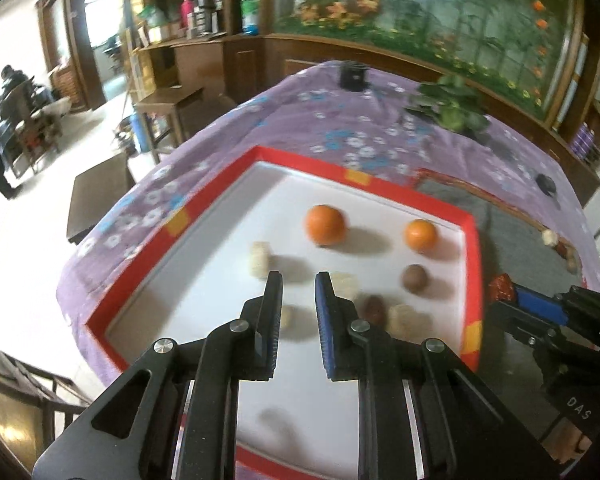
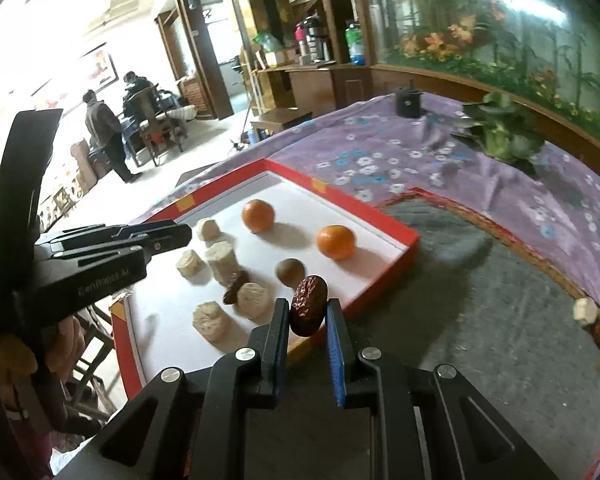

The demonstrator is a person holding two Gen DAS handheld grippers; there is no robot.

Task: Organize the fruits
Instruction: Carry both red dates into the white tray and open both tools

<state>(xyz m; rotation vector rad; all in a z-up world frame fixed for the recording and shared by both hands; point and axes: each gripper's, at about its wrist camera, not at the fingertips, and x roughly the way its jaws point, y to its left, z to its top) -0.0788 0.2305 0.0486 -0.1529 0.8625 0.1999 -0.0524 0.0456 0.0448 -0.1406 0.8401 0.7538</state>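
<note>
A red-rimmed white tray [image 1: 172, 236] [image 2: 380, 216] holds two oranges [image 1: 325, 224] [image 2: 258, 215], a brown round fruit [image 1: 415, 278] [image 2: 290, 271], a dark red date [image 1: 374, 307] [image 2: 234, 288] and several pale cut pieces [image 1: 259, 259] [image 2: 210, 320]. My left gripper [image 1: 298, 286] is open and empty above the tray's near part. My right gripper [image 2: 308, 312] is shut on a wrinkled red date [image 2: 308, 305], held above the tray's right edge; it shows in the left wrist view [image 1: 502, 287] too.
To the right of the tray lies a grey mat with a woven rim [image 2: 500, 280], with a few small fruits at its far right edge [image 2: 588, 320]. A purple flowered cloth [image 1: 300, 128] covers the table, with a green plant [image 2: 500, 128] and a dark cup [image 2: 407, 101] at the back.
</note>
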